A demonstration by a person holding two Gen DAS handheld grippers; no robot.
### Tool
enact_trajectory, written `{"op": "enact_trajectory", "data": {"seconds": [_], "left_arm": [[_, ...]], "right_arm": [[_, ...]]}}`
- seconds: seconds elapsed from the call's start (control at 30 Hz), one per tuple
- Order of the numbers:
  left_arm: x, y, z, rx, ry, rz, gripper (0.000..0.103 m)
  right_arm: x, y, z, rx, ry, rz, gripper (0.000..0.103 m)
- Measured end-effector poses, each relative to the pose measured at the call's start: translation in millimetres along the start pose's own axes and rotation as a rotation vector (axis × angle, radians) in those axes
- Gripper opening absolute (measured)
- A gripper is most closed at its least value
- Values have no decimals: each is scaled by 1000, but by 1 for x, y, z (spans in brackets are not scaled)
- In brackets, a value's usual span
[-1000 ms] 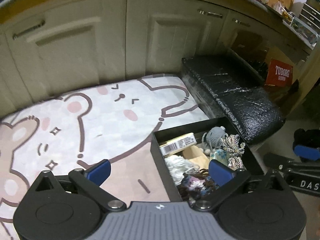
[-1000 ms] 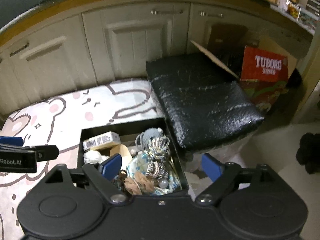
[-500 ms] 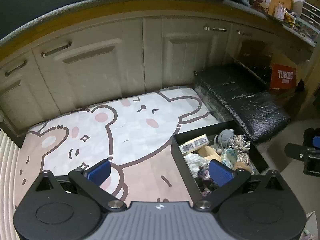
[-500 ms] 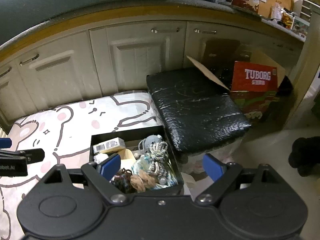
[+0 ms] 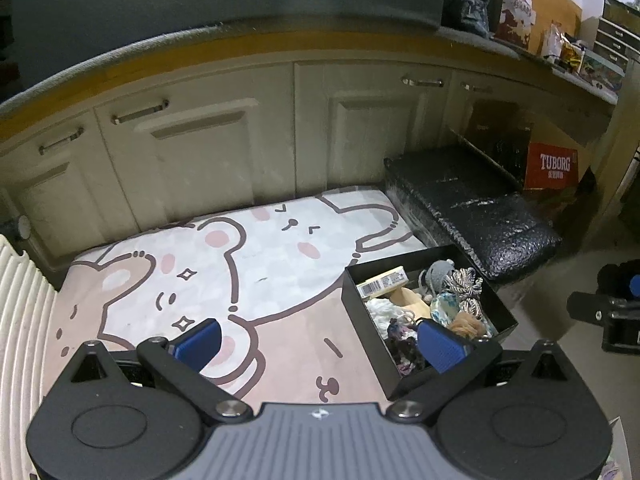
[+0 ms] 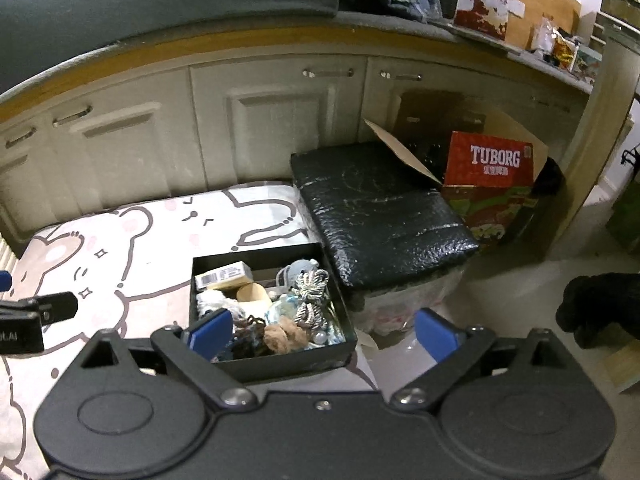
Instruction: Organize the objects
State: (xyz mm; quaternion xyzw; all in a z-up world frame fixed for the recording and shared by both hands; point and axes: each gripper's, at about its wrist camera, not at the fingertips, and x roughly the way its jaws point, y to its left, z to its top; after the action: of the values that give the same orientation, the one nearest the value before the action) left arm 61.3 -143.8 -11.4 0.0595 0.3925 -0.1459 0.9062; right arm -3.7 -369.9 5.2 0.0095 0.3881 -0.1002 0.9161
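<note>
One black box (image 6: 276, 364) sits on the bear-print mat (image 5: 248, 264), crammed with small things too tangled to count. Both grippers, left (image 5: 318, 340) and right (image 6: 324, 330), hover above it, jaws spread, empty.

Left gripper (image 5: 318, 344) and right gripper (image 6: 322, 334) — both spread wide, empty

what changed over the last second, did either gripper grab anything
Both grippers pulled up and back: the black box looks smaller and more cabinet and counter shows. The left gripper and right gripper remain open and empty. The box's contents and the bear mat have not moved.
</note>
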Motion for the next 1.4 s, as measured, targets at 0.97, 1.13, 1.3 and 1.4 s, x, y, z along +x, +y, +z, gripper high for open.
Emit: {"op": "enact_trajectory", "data": {"seconds": [0.97, 1.13, 1.3, 1.4], "left_arm": [[-18, 6, -14, 32, 16, 62, 103], [-16, 9, -14, 20, 26, 64, 103], [-15, 11, -14, 19, 30, 65, 103], [-14, 11, -14, 18, 31, 65, 103]], "right_arm": [[-21, 9, -21, -12, -25, -65, 102], [-20, 9, -21, -10, -22, -61, 102], [-20, 10, -21, -15, -22, -58, 102], [-19, 10, -21, -14, -20, -57, 102]]}}
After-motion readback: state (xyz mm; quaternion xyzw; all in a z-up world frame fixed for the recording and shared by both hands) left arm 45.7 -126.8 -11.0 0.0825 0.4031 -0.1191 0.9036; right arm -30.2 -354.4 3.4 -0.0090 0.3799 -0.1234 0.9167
